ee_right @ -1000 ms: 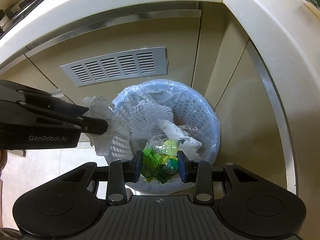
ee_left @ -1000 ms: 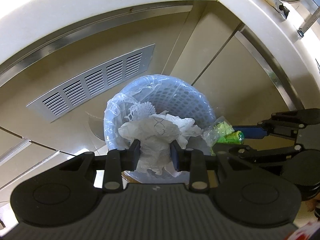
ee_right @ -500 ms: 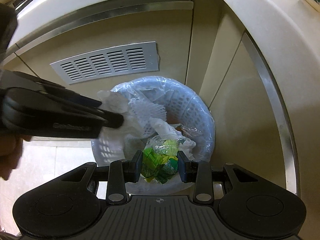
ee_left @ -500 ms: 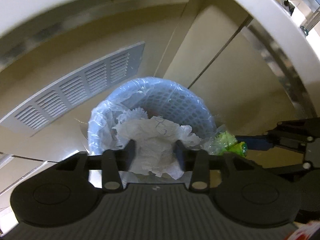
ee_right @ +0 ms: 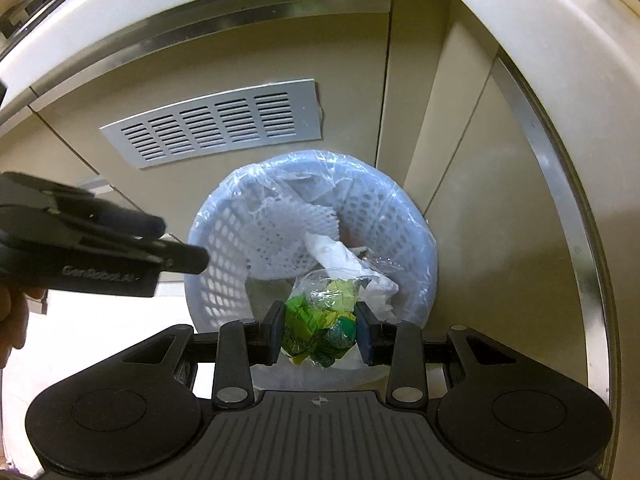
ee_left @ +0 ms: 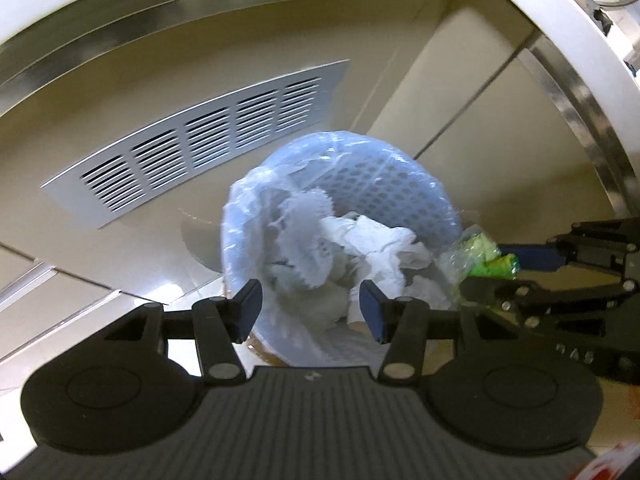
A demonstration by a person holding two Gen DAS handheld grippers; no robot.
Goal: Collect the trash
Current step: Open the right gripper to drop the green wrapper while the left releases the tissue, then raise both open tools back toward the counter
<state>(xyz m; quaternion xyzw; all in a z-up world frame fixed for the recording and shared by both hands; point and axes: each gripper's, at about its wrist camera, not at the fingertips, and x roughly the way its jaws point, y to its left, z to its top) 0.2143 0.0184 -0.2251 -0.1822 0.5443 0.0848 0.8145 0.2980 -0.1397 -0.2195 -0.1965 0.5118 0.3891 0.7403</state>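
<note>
Cabinetry (ee_right: 224, 60) in beige fills the far side of both views, and a silver louvred vent (ee_left: 192, 148) is set into the panel at the left, above and to the left of the bin. Just right of that, on the floor in the corner where two cabinet faces meet, stands a pale blue perforated wastebasket (ee_left: 404, 196) lined with a clear plastic bag (ee_right: 256, 176) folded over its rim. The left gripper (ee_left: 310, 310) hangs over the near edge of the basket, pointing steeply down; its jaws are opening and nothing sits between the blue pads (ee_left: 370, 312), which stand well apart. Below that gap, inside the basket, lies a white foam fruit net (ee_right: 280, 240), and against its right side rests a crumpled white paper napkin (ee_left: 384, 244), loose and touched by no finger. Further right, the right gripper (ee_right: 320, 332) is clenched on a crumpled clear wrapper with green and yellow scraps (ee_right: 320, 324) inside; the pads press it from both sides. That bundle hangs over the basket's near right rim, above the liner and not resting on the rubbish below. In the left wrist view the same bundle shows beside the basket's right edge, pinched at the tip of the black linkage. In the right wrist view part of a person's hand (ee_right: 14, 312) shows at the far left edge, behind the left gripper's body. A steel trim strip (ee_right: 560, 200) curves down the cabinet at the far right, under the white countertop edge (ee_right: 520, 20).
</note>
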